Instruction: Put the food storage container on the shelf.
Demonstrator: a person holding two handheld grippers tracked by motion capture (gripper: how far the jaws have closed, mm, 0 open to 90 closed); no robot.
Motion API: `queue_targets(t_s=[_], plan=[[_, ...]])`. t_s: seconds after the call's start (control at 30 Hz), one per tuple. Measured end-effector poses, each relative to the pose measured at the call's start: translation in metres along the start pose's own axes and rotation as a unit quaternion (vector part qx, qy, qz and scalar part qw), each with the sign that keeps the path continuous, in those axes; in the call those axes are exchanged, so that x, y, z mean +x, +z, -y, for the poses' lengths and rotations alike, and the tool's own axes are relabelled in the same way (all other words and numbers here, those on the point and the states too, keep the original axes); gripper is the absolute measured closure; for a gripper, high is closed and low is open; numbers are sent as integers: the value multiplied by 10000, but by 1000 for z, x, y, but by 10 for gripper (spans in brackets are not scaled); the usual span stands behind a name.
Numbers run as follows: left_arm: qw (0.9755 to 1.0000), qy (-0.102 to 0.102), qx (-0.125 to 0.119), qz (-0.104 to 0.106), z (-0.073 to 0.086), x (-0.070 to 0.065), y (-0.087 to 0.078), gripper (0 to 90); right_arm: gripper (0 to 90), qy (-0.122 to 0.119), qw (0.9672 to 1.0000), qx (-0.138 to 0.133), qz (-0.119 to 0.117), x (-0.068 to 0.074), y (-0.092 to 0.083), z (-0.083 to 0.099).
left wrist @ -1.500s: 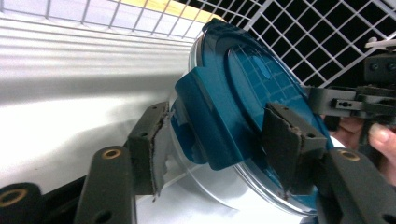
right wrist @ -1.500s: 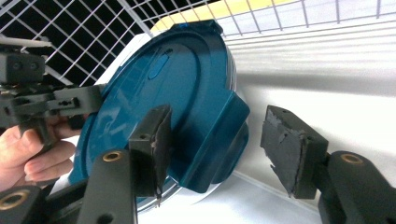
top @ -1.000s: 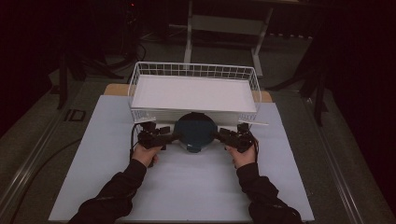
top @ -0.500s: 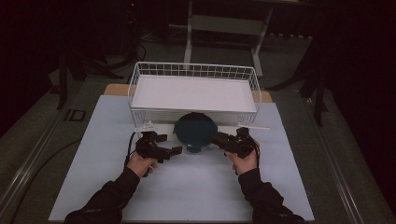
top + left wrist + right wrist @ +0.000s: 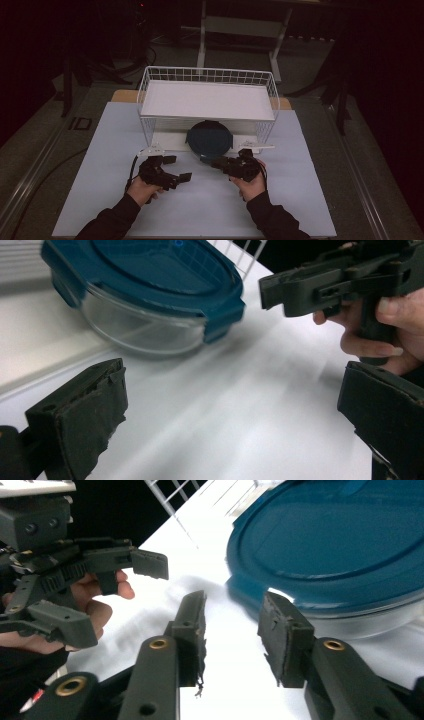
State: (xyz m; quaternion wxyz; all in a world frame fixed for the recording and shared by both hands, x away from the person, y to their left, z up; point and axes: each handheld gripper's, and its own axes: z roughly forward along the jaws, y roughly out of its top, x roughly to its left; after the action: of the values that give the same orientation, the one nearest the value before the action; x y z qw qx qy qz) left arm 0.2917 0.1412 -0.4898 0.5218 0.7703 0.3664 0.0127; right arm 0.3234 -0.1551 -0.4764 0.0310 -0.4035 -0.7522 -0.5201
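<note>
A round glass container with a dark blue lid point(image 5: 209, 139) stands on the white table, half under the front edge of the wire rack point(image 5: 207, 75). My left gripper point(image 5: 178, 168) is to the front left of the container and apart from it. Its jaws have just been opening and now stand wide with nothing between them point(image 5: 230, 390). My right gripper point(image 5: 216, 163) sits just in front of the container, pointing left. Its jaws point(image 5: 235, 605) have just been closing to a narrow gap with nothing between them; the container point(image 5: 340, 545) lies just beyond their tips.
The white wire rack has a flat white shelf board point(image 5: 207, 100) on top and stands at the back of the white table sheet point(image 5: 300, 200). A dark floor and metal stands lie beyond. Bare table stretches to both sides and in front of the hands.
Both grippers have drawn back from the container's sides toward the person. The left jaws opened wide, and the right jaws narrowed. The container stays under the rack's front.
</note>
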Motion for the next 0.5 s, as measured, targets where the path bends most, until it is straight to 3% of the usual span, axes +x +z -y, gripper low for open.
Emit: queue_targets(t_s=[0.23, 0.5], plan=[[9998, 217, 5, -47, 11, -12, -9, 2, 732, -58, 9998, 195, -82, 9, 13, 7], [9996, 263, 106, -36, 27, -21, -14, 2, 896, -85, 9992, 322, -203, 12, 25, 9]])
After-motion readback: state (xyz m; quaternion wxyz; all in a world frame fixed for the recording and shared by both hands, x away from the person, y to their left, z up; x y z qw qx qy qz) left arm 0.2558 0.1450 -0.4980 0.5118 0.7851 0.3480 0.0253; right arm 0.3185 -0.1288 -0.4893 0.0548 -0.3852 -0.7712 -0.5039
